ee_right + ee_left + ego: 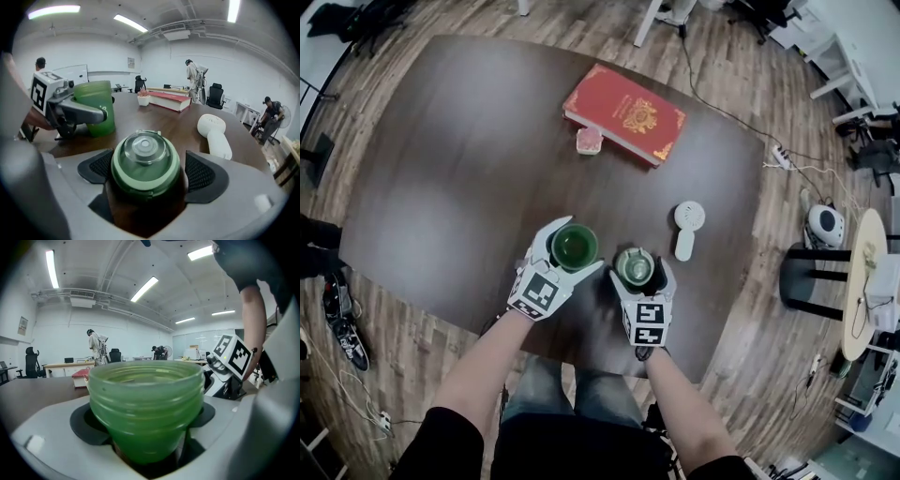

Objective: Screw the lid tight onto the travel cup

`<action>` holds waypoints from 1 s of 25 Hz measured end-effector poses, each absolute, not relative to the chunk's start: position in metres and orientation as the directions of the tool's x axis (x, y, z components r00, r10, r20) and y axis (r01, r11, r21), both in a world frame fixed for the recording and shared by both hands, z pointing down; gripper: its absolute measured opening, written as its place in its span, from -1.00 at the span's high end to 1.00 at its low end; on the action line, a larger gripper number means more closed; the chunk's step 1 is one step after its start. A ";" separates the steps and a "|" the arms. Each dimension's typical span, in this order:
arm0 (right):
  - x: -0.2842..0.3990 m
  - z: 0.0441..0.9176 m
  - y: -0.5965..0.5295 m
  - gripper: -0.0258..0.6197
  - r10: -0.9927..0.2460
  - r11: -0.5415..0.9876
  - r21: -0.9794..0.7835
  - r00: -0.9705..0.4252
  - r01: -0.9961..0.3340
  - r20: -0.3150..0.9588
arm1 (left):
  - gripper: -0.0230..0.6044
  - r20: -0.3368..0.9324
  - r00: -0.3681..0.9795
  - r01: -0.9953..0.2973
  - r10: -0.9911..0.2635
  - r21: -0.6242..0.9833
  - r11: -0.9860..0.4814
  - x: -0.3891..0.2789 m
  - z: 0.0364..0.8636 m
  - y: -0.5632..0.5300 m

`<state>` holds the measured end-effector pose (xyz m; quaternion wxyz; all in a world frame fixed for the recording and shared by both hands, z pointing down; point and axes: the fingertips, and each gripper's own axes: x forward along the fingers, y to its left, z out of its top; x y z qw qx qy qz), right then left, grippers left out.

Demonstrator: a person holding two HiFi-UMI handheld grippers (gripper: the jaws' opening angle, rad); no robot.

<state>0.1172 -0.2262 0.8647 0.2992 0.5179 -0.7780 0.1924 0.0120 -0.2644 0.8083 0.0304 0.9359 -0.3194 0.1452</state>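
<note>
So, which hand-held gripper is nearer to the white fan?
Right. The right hand-held gripper sits just left of the fan; the left hand-held gripper is farther left, beyond it.

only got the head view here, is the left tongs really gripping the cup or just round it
observer: gripping. in the left gripper view the left tongs hold the green cup, a dark pad against each side.
operator: is the rim threaded
observer: yes, ridged thread bands ring the open rim, bare.
operator: right tongs tight on the lid
observer: cannot tell. the right gripper view shows the lid between the pads of the right tongs, with a thin gap at one.
</note>
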 end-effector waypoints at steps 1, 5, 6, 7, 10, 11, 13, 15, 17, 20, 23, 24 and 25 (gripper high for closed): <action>0.117 0.866 -0.226 -0.59 -0.692 0.392 0.026 -0.276 -0.920 0.667 | -0.38 0.292 0.754 -0.606 -0.588 -0.033 -0.794 0.012 0.810 -0.264; 0.115 0.866 -0.227 -0.59 -0.693 0.392 0.031 -0.273 -0.919 0.667 | -0.38 0.293 0.757 -0.603 -0.585 -0.034 -0.797 0.011 0.808 -0.265; 0.115 0.866 -0.227 -0.59 -0.692 0.394 0.030 -0.275 -0.918 0.668 | -0.38 0.292 0.757 -0.603 -0.585 -0.034 -0.797 0.011 0.808 -0.265; 0.114 0.866 -0.227 -0.59 -0.691 0.398 0.032 -0.277 -0.917 0.668 | -0.38 0.292 0.757 -0.603 -0.585 -0.033 -0.797 0.011 0.808 -0.265; 0.111 0.864 -0.226 -0.46 -0.689 0.419 0.044 -0.287 -0.907 0.665 | -0.38 0.289 0.758 -0.603 -0.585 -0.032 -0.797 0.011 0.807 -0.266; 0.110 0.864 -0.226 -0.46 -0.688 0.424 0.044 -0.290 -0.905 0.665 | -0.38 0.289 0.758 -0.603 -0.585 -0.032 -0.797 0.011 0.808 -0.266; 0.110 0.865 -0.226 -0.46 -0.687 0.427 0.042 -0.293 -0.903 0.665 | -0.38 0.290 0.756 -0.605 -0.587 -0.033 -0.796 0.011 0.809 -0.267; 0.111 0.867 -0.226 -0.45 -0.683 0.430 0.037 -0.298 -0.902 0.667 | -0.38 0.288 0.755 -0.608 -0.589 -0.028 -0.794 0.010 0.810 -0.266; 0.112 0.867 -0.224 -0.45 -0.673 0.442 0.029 -0.310 -0.897 0.671 | -0.38 0.288 0.756 -0.609 -0.587 -0.017 -0.793 0.010 0.811 -0.265; 0.112 0.855 -0.222 -0.45 -0.667 0.481 0.025 -0.347 -0.876 0.659 | -0.39 0.292 0.760 -0.608 -0.580 0.004 -0.794 0.008 0.802 -0.262; 0.111 0.822 -0.222 -0.45 -0.664 0.538 0.018 -0.411 -0.843 0.624 | -0.39 0.292 0.776 -0.587 -0.559 0.010 -0.810 0.008 0.781 -0.253; 0.110 0.807 -0.222 -0.45 -0.663 0.558 0.016 -0.434 -0.830 0.611 | -0.39 0.291 0.786 -0.574 -0.546 0.014 -0.819 0.009 0.772 -0.248; 0.111 0.790 -0.222 -0.45 -0.660 0.578 0.013 -0.458 -0.816 0.595 | -0.39 0.286 0.798 -0.559 -0.531 0.021 -0.829 0.010 0.760 -0.243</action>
